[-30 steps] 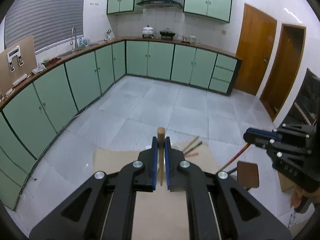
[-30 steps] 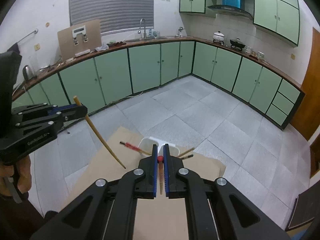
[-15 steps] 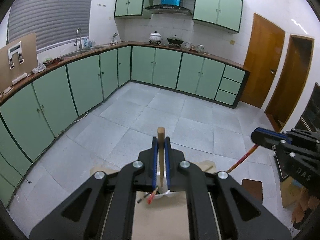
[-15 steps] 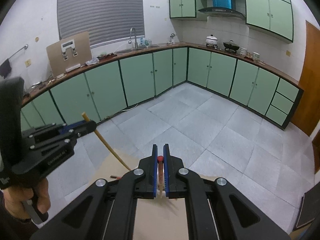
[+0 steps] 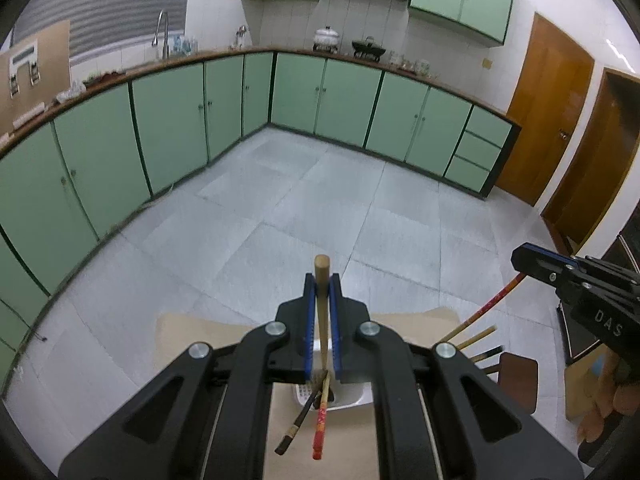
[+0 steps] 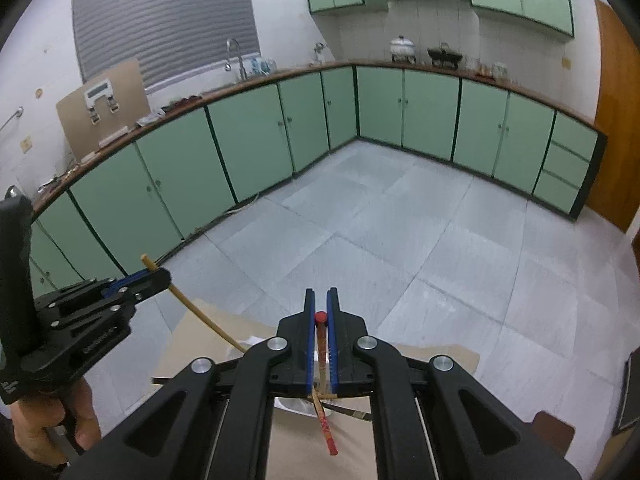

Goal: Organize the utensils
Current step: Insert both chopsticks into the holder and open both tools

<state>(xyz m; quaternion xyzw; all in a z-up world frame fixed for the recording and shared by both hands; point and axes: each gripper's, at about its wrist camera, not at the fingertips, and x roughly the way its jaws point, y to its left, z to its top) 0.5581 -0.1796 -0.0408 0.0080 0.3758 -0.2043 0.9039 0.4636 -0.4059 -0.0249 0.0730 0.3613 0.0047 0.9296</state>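
Observation:
My left gripper [image 5: 322, 280] is shut on a tan wooden chopstick [image 5: 321, 268] that stands upright between the blue pads. Its lower end reaches down to a white holder [image 5: 352, 396] on the tan table [image 5: 192, 332]. A dark chopstick [image 5: 296, 420] and a red one [image 5: 320, 428] lean out of that holder. My right gripper [image 6: 320, 296] is shut on a red-topped chopstick [image 6: 320, 318], also above the white holder [image 6: 296, 406]. In the left wrist view the right gripper [image 5: 516, 257] is at the right, its red chopstick [image 5: 492, 300] slanting down. The left gripper [image 6: 162, 276] shows at the left of the right wrist view.
More loose chopsticks [image 5: 480, 336] lie at the table's right edge. A brown stool [image 5: 516, 376] stands beside the table. Beyond the table is grey tiled floor [image 5: 280, 208], ringed by green cabinets [image 6: 248, 140]. A hand [image 6: 48, 436] holds the left gripper's handle.
Both grippers have come down and forward over the table with their chopsticks. The white holder, earlier ahead of or hidden by the jaws, now sits right under both.

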